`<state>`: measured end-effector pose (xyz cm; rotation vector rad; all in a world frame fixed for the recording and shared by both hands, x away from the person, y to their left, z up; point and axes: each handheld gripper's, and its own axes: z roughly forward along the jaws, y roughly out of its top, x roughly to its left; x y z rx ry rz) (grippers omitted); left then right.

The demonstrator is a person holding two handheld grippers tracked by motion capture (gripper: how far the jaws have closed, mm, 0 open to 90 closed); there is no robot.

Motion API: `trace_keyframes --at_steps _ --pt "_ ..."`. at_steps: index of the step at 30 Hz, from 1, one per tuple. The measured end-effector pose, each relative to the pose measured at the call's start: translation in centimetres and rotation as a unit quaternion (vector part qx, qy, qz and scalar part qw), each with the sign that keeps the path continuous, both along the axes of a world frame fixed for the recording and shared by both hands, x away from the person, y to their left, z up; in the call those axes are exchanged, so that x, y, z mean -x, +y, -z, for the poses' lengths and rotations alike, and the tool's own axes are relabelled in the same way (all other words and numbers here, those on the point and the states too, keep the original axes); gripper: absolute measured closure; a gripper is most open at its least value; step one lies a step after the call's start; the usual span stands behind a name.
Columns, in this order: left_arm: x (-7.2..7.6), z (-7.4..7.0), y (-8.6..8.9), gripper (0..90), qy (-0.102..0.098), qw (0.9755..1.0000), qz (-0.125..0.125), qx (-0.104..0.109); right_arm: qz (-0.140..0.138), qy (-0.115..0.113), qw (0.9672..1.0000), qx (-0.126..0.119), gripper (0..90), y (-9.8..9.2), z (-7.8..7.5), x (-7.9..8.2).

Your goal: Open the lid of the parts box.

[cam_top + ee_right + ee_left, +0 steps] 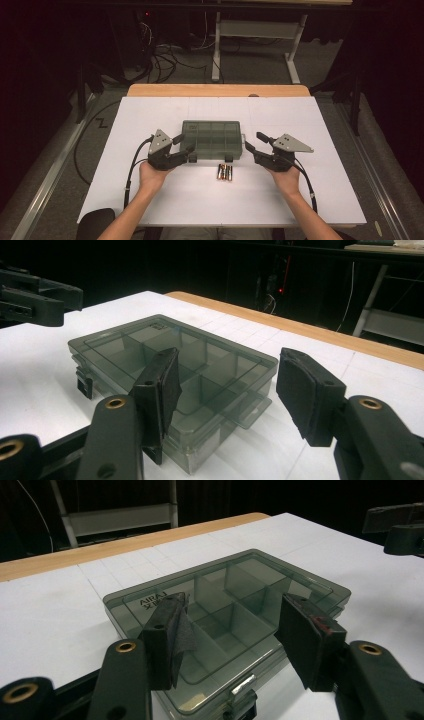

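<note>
A smoky, see-through compartment box (212,141) lies with its lid down in the middle of the white table top (165,200). My left gripper (184,144) is at the box's left front corner, open, with its jaws spread just over that corner (235,615) and pressing on nothing. My right gripper (254,141) is at the box's right end, open too, and the box (150,350) lies ahead of its left jaw. Several batteries (224,173) lie side by side on the table just in front of the box. A latch (242,700) shows on the box's front wall.
A wooden strip (215,90) runs along the table's far edge. Beyond it are a white desk frame (255,35) and loose cables (165,60) on the floor. Each gripper's cable trails back along the person's forearm.
</note>
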<state>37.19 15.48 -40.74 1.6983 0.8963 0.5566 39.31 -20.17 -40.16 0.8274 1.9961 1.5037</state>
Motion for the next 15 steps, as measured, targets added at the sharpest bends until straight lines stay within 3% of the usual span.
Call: trace_keyframes --at_steps 15 --pt "-1.2 -0.2 -0.8 45.0 0.003 0.9999 -0.001 -0.011 -0.003 0.013 0.9998 0.012 44.5 1.8 0.2 -1.3"
